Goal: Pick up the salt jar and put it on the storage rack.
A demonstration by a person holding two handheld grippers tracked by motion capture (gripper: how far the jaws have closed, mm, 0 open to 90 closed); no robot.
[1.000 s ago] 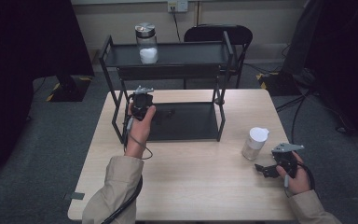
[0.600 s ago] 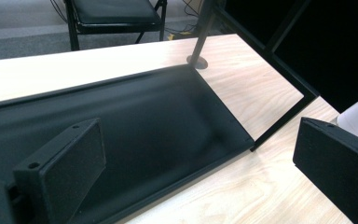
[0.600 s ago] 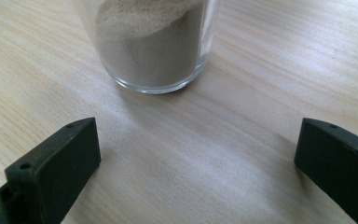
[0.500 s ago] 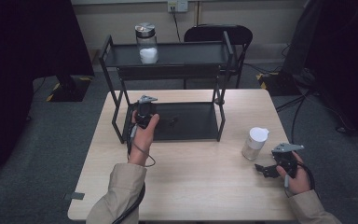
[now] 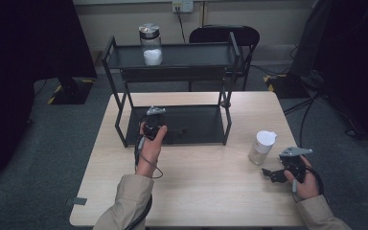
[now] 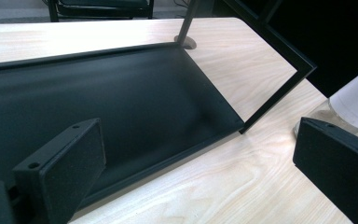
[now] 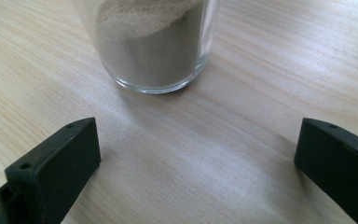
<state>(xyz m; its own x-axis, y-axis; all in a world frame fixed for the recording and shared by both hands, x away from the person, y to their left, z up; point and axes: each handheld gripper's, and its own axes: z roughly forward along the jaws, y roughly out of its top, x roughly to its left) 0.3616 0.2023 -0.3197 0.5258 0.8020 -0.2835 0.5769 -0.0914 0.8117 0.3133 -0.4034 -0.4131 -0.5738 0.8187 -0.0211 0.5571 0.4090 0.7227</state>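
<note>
Glass with a white lid, the jar of pale powder (image 5: pixel 262 147) stands upright on the table (image 5: pixel 211 191), to the right of the black two-tier rack (image 5: pixel 172 60) and apart from it. The right hand-held gripper (image 5: pixel 271 173) lies just beside the jar on the person's side, with its jaws spread wide and empty. In the right gripper view the jar base (image 7: pixel 151 44) sits directly ahead, left of the centreline between the two jaws, not yet between them. The jar's long axis is vertical, so a level approach along the table would put the jaws on either side of its wall. The right hand is much the nearer one. The left hand-held gripper (image 5: pixel 154 115) hangs over the front of the rack's lower shelf (image 6: pixel 121 107), well apart from the jar, jaws likewise open and holding nothing. A second, metal-lidded jar (image 5: pixel 150 44) stands on the rack's upper shelf. Compared with the frame half a second earlier, the left hand-held gripper has shifted slightly toward the right over the lower shelf; the right hand-held gripper and both jars are unchanged in position.
</note>
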